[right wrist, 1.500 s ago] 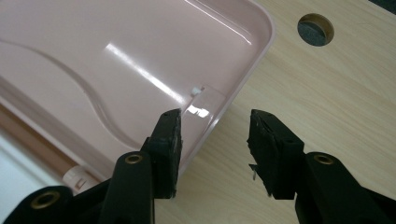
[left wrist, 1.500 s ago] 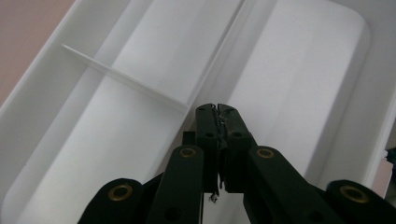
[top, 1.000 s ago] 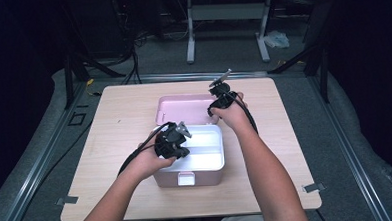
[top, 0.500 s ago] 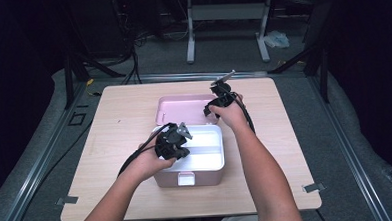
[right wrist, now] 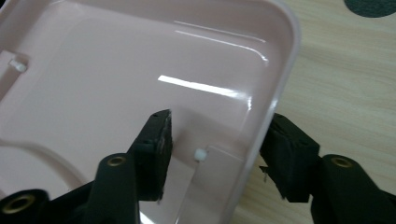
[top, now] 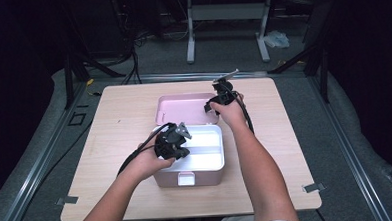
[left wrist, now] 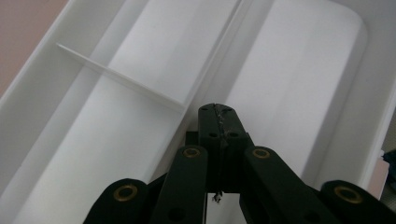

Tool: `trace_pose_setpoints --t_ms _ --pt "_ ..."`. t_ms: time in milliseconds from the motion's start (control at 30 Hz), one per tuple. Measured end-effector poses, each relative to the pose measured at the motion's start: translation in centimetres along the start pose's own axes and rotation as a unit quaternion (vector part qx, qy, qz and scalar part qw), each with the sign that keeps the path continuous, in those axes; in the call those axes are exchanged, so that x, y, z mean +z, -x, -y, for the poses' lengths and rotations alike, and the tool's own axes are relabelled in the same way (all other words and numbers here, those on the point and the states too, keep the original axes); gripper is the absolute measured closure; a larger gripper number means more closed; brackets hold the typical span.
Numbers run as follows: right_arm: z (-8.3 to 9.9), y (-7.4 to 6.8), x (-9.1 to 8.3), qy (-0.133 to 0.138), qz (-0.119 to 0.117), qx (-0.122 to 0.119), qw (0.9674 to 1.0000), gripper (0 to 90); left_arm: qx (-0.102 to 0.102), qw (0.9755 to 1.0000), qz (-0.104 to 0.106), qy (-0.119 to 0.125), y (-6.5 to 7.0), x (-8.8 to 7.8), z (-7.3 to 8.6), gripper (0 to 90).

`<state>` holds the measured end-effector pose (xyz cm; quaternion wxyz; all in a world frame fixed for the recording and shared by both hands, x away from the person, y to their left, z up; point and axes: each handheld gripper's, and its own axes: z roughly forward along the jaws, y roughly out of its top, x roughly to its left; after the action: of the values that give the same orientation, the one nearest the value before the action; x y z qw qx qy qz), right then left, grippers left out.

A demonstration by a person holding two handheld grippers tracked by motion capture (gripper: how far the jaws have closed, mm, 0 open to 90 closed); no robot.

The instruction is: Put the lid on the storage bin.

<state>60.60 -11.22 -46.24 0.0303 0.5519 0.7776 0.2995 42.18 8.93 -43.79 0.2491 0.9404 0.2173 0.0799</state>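
Observation:
A pink lunch box (top: 186, 178) stands open mid-table, and its pink lid (top: 184, 111) lies flat behind it. Inside is a white divided tray (left wrist: 140, 56). My left gripper (top: 178, 141) hangs over the tray's left part; its jaws (left wrist: 219, 116) are shut with nothing between them, just above a divider. My right gripper (top: 214, 103) is at the lid's right edge. Its jaws (right wrist: 217, 140) straddle the lid's rim (right wrist: 275, 84), one pad inside the lid (right wrist: 140, 70) and one outside over the table. They have just been closing, with a wide gap still beside the inner pad.
The wooden table (top: 114, 124) has bare room left, right and in front of the box. A grey metal stand (top: 225, 19) and cables sit on the dark floor beyond the far edge. Rails run along both sides.

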Motion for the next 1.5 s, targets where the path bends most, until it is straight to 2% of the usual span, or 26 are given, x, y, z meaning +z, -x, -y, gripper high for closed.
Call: trace_pose_setpoints --t_ms 67,167,200,233,267,300,433,600,733,1033,1367,1500 --pt "-0.1 0.0 -0.2 0.008 0.03 -0.007 0.9995 60.6 0.002 1.0 -0.003 -0.001 0.1 0.0 0.0 89.9" --pt "-0.3 0.0 -0.3 0.004 0.034 0.0 0.9994 61.8 0.006 1.0 -0.007 -0.004 0.2 0.0 -0.1 89.9" --pt "-0.4 -0.2 -0.3 0.006 0.043 0.002 0.9991 69.4 0.006 0.9999 -0.007 -0.004 0.2 0.0 -0.1 89.9" --pt "-0.5 -0.3 -0.4 0.011 0.065 -0.006 0.9978 74.5 0.007 0.9999 -0.008 -0.004 0.2 0.0 -0.1 89.9" --pt "-0.6 -0.2 -0.5 0.013 0.068 -0.009 0.9976 74.1 0.007 0.9999 -0.008 -0.004 0.3 0.0 -0.1 89.9" --pt "-0.6 -0.1 -0.3 0.008 0.067 -0.005 0.9977 77.5 0.008 0.9999 -0.008 -0.005 0.3 0.0 -0.1 89.9" --pt "-0.8 -0.3 0.1 0.001 0.084 -0.006 0.9964 78.7 0.01 0.9999 -0.009 -0.004 0.3 0.0 -0.1 89.9" --pt "-0.9 -0.6 -0.1 0.006 0.097 -0.007 0.9952 80.7 0.009 0.9999 -0.01 -0.003 0.3 0.0 -0.1 89.9" --pt "-1.1 -1.2 -0.6 0.017 0.112 -0.024 0.9932 81.6 0.011 0.9998 -0.015 -0.004 0.4 0.0 -0.1 89.9" --pt "-1.1 -1.8 -1.6 0.04 0.122 -0.041 0.9909 82.3 0.011 0.9998 -0.015 -0.006 0.5 0.0 -0.1 90.0" --pt "-1.1 -2.3 -3.5 0.077 0.112 -0.047 0.9896 83.2 0.008 0.9999 -0.014 -0.005 0.5 0.0 -0.1 90.0" --pt "-1.0 -2.6 -4.4 0.093 0.114 -0.05 0.9879 83.6 0.009 0.9998 -0.014 -0.004 0.4 0.0 -0.1 90.0"
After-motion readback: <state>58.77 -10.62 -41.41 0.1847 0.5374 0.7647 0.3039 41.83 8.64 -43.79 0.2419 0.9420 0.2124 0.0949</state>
